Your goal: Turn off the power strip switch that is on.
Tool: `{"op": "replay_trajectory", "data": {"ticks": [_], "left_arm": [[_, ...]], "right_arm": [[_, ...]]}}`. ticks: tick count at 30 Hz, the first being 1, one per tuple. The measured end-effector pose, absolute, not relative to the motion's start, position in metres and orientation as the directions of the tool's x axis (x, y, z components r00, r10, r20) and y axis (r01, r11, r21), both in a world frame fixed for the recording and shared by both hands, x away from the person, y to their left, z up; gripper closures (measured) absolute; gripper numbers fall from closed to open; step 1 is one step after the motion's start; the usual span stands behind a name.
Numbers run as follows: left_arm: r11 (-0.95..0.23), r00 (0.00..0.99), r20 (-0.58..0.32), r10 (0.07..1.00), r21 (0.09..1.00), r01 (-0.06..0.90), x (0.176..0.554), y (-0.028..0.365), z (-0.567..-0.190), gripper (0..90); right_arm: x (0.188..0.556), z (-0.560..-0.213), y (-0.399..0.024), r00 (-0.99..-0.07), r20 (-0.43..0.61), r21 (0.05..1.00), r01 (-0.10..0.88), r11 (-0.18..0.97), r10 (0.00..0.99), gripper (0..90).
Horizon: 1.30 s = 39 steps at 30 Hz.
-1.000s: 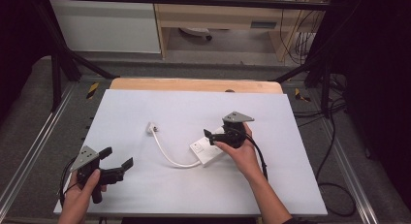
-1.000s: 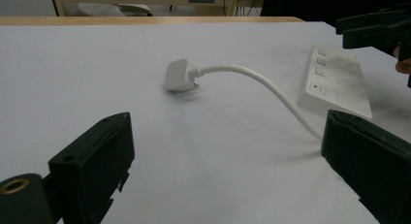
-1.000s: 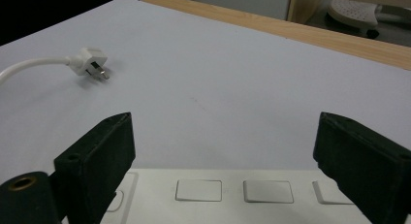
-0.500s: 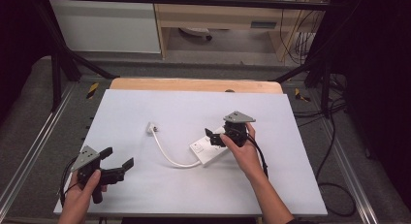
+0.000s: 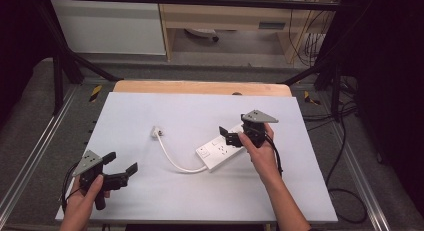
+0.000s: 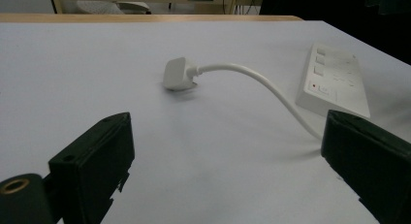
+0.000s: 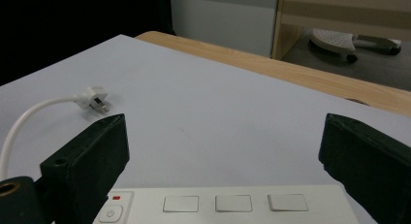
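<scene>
Overhead: both fingers spread | right gripper (image 5: 231, 133) over power strip (image 5: 220, 152) | plug (image 7: 95, 100) prongs visible close-up

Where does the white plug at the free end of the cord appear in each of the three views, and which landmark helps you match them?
High view: the white plug lies left of centre on the white table.
Left gripper view: upper middle, beyond the open jaws.
Right gripper view: far left, above the left jaw.
Shared landmark: the white power strip, joined to the plug by the cord.
</scene>
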<state>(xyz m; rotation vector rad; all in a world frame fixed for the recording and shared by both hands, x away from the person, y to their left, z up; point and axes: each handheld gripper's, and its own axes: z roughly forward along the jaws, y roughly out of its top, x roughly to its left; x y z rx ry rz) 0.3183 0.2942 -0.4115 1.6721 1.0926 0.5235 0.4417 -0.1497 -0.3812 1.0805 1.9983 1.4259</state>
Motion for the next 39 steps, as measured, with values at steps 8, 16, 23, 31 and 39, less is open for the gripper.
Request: {"op": "replay_trajectory", "data": {"ticks": [8,16,23,31,39], "left_arm": [[-0.067,0.499,-0.158,0.852,0.913,0.403,0.318,0.294,-0.411,4.9],[-0.068,0.498,-0.156,0.853,0.913,0.403,0.318,0.294,-0.411,5.0],[-0.07,0.499,-0.153,0.853,0.914,0.401,0.318,0.294,-0.411,5.0],[-0.068,0.499,-0.154,0.853,0.915,0.398,0.318,0.294,-0.41,5.0],[-0.064,0.502,-0.156,0.851,0.917,0.394,0.318,0.296,-0.41,5.0]], "right_arm": [[0.437,-0.369,-0.171,-0.578,0.094,0.941,0.317,0.117,0.81,4.7],[0.436,-0.362,-0.186,-0.572,0.126,0.94,0.33,0.087,0.81,5.0],[0.432,-0.357,-0.198,-0.565,0.125,0.937,0.337,0.09,0.816,5.1],[0.425,-0.35,-0.213,-0.553,0.119,0.938,0.334,0.089,0.825,4.9],[0.416,-0.345,-0.227,-0.532,0.111,0.95,0.306,0.068,0.84,4.6]]}}
